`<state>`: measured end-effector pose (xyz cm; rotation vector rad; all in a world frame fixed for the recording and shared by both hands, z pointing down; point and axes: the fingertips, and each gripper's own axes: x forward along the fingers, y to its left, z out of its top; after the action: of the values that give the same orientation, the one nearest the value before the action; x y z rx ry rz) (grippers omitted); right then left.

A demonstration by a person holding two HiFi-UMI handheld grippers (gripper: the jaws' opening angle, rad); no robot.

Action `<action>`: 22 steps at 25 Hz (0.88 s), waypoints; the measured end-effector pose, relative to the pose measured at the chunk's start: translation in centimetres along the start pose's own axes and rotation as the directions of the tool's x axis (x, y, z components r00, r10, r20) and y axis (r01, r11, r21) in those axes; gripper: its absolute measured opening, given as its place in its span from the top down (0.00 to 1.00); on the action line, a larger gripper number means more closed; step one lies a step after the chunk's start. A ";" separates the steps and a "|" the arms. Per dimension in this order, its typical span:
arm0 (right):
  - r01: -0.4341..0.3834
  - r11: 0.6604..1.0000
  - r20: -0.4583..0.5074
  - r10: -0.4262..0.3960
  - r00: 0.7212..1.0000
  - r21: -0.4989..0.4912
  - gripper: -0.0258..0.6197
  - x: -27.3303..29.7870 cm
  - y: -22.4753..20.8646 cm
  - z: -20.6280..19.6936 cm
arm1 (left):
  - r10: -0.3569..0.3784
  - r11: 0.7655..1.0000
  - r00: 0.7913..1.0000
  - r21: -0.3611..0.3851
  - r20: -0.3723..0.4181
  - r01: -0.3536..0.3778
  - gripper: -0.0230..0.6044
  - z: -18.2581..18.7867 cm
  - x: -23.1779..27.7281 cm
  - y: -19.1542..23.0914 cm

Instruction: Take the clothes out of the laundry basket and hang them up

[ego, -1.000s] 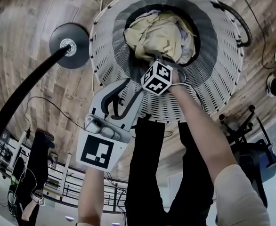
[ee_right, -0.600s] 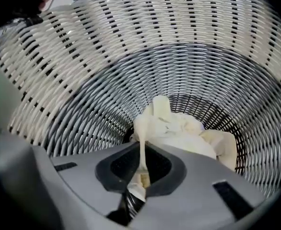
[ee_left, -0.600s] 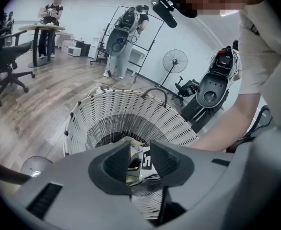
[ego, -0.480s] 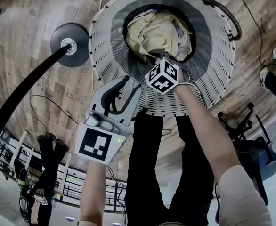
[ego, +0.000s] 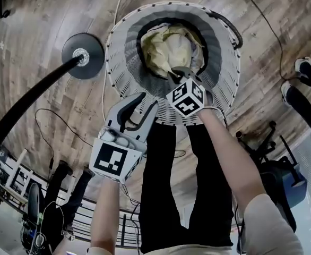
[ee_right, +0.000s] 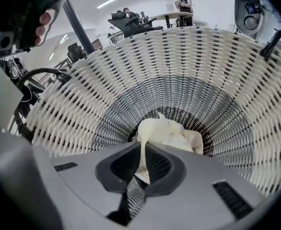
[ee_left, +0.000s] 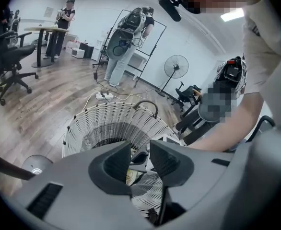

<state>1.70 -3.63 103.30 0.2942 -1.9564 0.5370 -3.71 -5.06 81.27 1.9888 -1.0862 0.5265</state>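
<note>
One cream garment (ee_right: 167, 133), a fold pinched in the right gripper (ee_right: 141, 166) (jaws just closed narrow on it), lies mostly inside the basket (ego: 118, 62), far centre. Nearer, the left gripper (ee_left: 140, 158): jaws half apart, empty. Nothing hung yet; seemingly more cloth beneath.

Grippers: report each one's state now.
Left gripper: open, empty.
Right gripper: jaws just closed, shut on the pale yellow garment.

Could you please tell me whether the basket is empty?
Not empty: crumpled yellow clothes lie at the bottom of the basket.
</note>
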 end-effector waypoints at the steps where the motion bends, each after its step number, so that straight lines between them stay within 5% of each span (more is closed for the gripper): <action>1: 0.002 1.000 0.006 -0.002 1.000 -0.003 0.92 -0.8 0.0 0.2 | 0.001 1.000 1.000 0.000 0.007 -0.001 0.75 0.4 -0.2 -0.3; 22: -0.038 0.969 0.065 0.055 0.996 -0.243 0.92 -20.9 3.2 2.9 | 0.068 0.998 0.996 0.001 0.057 -0.069 0.75 6.5 -5.4 -8.6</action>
<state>7.06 -2.98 82.71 0.1151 -2.0775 0.3165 0.44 -4.76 69.95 1.9855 -1.1928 0.5104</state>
